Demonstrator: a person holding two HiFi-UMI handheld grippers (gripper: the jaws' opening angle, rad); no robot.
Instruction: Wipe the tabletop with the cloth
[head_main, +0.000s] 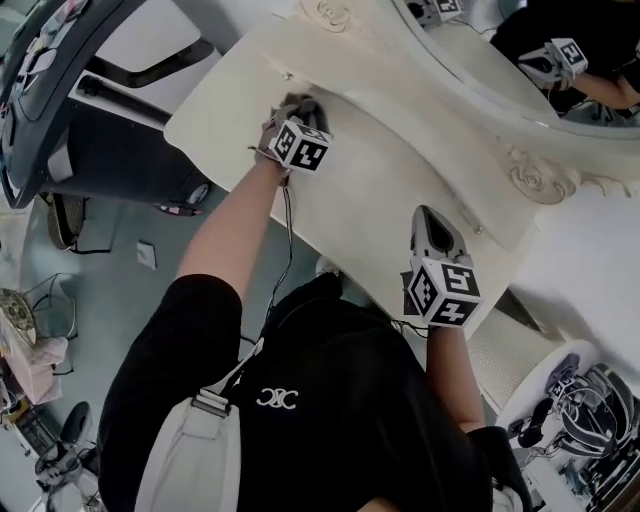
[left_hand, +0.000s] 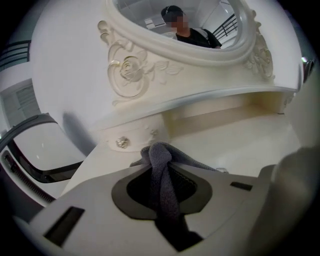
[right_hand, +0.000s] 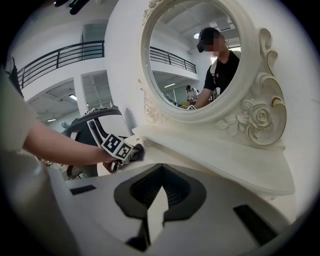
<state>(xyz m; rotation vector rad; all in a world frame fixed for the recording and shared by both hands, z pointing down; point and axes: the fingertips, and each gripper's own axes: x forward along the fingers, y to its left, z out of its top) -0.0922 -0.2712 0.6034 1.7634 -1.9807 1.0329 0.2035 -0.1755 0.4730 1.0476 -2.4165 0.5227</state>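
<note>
A cream dressing table with an oval mirror (right_hand: 190, 55) is seen from above, with a person in a black top standing at its front edge. A grey cloth (left_hand: 161, 165) is clamped between the jaws of the left gripper (head_main: 296, 108), bunched into a thick fold. It is pressed down near the far left corner of the tabletop (head_main: 385, 190), close under the carved back ledge. The right gripper (head_main: 430, 222) is held over the right part of the tabletop, well apart from the cloth. Its jaws are drawn together and nothing is gripped between them. The wiping appears to be under way at the left end. No dirt, streaks or damp marks can be made out on the pale surface, so the wiped part cannot be told from the unwiped. The middle and right stretches probably remain to be covered.
</note>
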